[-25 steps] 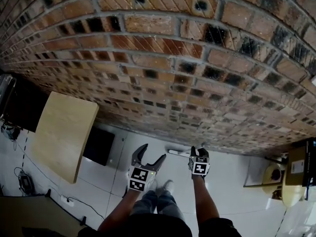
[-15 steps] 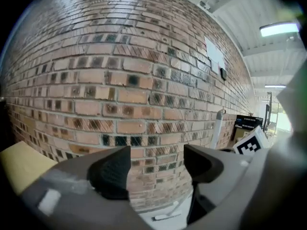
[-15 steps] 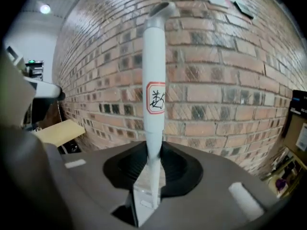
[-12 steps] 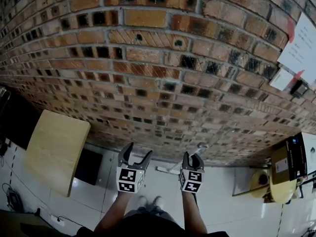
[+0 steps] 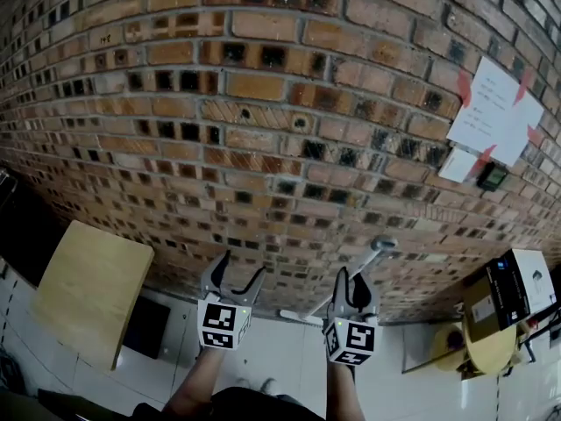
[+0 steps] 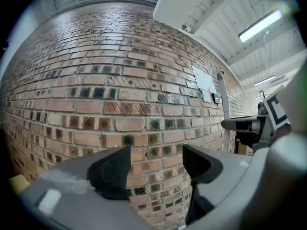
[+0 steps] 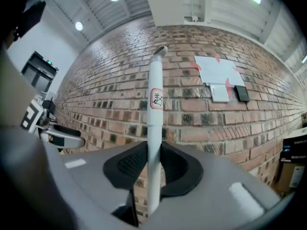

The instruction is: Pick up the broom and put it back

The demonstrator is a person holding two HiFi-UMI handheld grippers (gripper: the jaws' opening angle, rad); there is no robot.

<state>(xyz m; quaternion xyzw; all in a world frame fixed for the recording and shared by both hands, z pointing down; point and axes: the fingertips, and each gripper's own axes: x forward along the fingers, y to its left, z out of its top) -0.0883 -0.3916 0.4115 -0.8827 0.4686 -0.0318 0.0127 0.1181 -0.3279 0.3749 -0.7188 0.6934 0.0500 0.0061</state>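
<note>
My right gripper (image 7: pixel 154 163) is clamped on the white broom (image 7: pixel 154 123) handle, which runs up toward 12 o'clock. Its red-edged label (image 7: pixel 156 98) carries black marks I can't read. The left gripper (image 6: pixel 156 153), at its 9 o'clock, has just been closing — a small gap remains, nothing in it.

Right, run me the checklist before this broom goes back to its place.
1. Right gripper clamped on the broom handle: ok, both pads press on it.
2. Handle roughly upright in that grip: ok.
3. Left gripper free to help: ok. Its jaws have just been closing, stand apart, and have nothing between them.
4. Broom head off the floor: cannot tell, it is out of view.
5. Handle top clear of the brick wall: cannot tell, the gap cannot be judged.
6. Storage spot located: cannot tell, no hook or holder shows.
</note>
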